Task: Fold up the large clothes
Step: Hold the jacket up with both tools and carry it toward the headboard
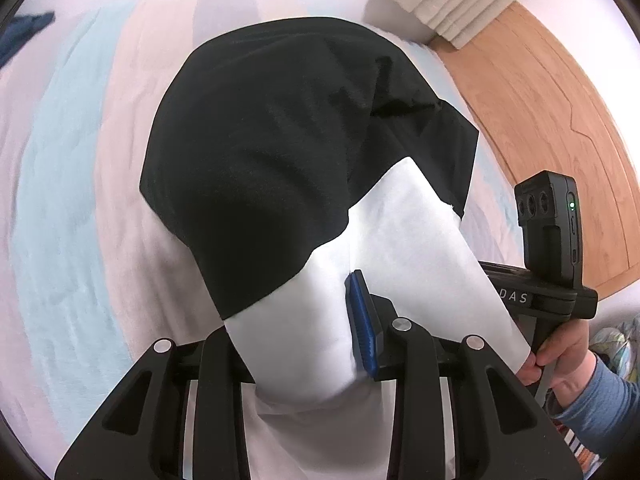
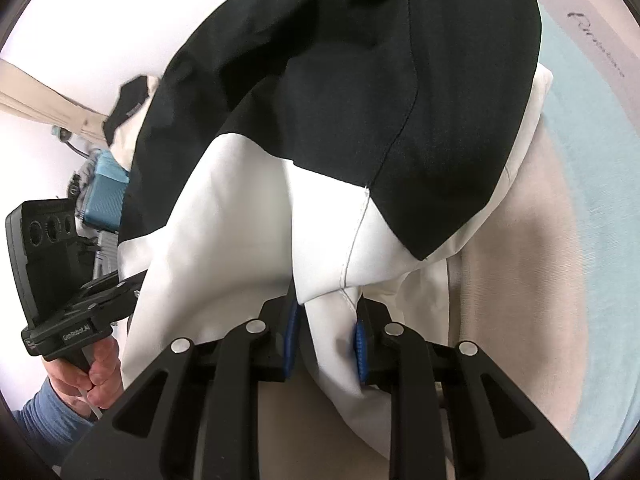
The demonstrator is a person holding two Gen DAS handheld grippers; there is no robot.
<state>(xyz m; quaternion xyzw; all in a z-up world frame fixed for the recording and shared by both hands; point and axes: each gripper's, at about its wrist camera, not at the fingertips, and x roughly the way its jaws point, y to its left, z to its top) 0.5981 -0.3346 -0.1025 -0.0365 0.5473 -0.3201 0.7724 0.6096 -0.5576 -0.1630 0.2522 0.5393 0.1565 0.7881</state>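
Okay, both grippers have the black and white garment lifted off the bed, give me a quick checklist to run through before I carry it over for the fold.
1. Left gripper clamped on the white fabric of the black and white garment: ok, the blue pad presses into the cloth.
2. Right gripper clamped on the white part: ok, cloth is pinched between both blue pads.
3. Garment hanging smooth between the grips: not ok, the white section is bunched and creased.
4. Striped pastel bedspread free where it shows: ok.
5. Far hem lifted clear of the bed: cannot tell.
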